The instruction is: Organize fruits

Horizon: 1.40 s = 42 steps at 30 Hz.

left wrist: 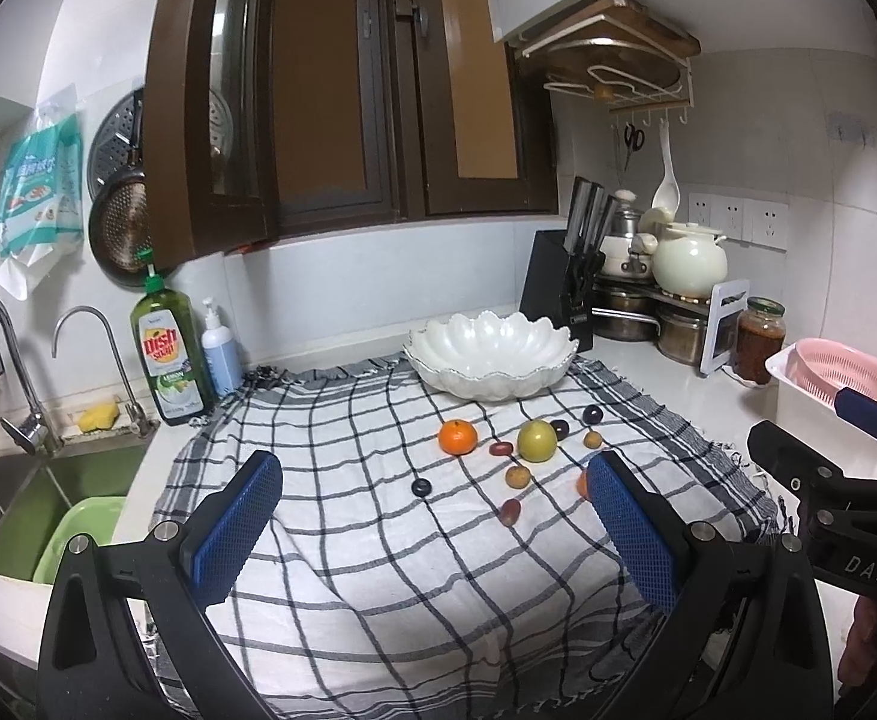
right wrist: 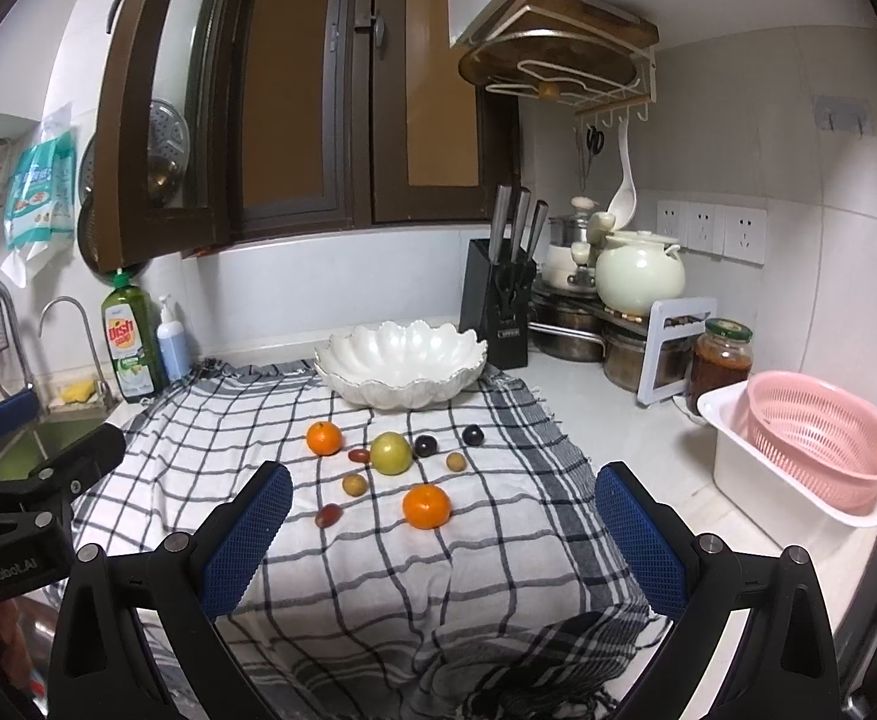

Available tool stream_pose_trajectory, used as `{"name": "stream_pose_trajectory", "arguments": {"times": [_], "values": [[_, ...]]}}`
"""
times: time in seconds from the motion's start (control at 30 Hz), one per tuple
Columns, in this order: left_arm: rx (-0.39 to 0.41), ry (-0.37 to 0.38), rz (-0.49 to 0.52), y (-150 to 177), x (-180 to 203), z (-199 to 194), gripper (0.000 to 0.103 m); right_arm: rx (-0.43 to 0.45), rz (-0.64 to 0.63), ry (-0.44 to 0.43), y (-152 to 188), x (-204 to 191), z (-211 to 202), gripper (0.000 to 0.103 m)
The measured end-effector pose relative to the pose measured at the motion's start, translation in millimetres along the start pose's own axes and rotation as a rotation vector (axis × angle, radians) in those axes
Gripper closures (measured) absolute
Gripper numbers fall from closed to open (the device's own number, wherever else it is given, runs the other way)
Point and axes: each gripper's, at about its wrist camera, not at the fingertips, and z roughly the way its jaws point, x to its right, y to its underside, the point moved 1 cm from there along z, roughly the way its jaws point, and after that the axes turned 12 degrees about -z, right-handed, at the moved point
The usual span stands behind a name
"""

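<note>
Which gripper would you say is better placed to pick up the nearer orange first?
Probably the right gripper: the nearer orange lies centred between its open fingers, whereas the left gripper sees it half hidden behind its right finger.

We see the near orange (left wrist: 582, 483) mostly hidden behind the left gripper's (left wrist: 432, 516) right finger; the sink (left wrist: 12, 498) is cut by the frame edge; small fruit types unclear.
</note>
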Motion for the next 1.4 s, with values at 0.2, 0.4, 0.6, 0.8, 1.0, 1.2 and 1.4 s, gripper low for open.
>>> {"name": "stream_pose_trajectory", "arguments": {"times": [0.2,0.4,0.6,0.8,1.0,1.2,1.4], "values": [[-0.042,0.014,0.014,9.4,6.1,25.2,0.0,-0.038,-0.011,-0.006,6.7,2.9,27.5,0.001],[-0.071,0.025,0.042,13.6,14.2,51.5,0.008,-0.062,-0.018,-0.028,12.4,1.5,59.2,0.001],[-0.125,0.036,0.065,19.4,21.5,84.4,0.019,-0.108,-0.015,-0.057,17.8,-0.3,95.9,0.008],[-0.194,0.048,0.082,29.7,27.4,119.9,0.03,-0.176,-0.012,-0.093,28.5,-4.3,131.9,0.017],[-0.276,0.067,0.082,42.6,29.1,153.6,0.044,-0.231,-0.021,-0.109,36.4,-8.1,158.6,0.023],[-0.348,0.091,0.101,55.4,33.6,180.9,0.056,-0.288,-0.013,-0.131,45.7,-12.7,186.5,0.03],[-0.412,0.12,0.111,66.3,38.3,203.2,0.066,-0.338,-0.007,-0.151,56.2,-18.2,206.5,0.035]]}}
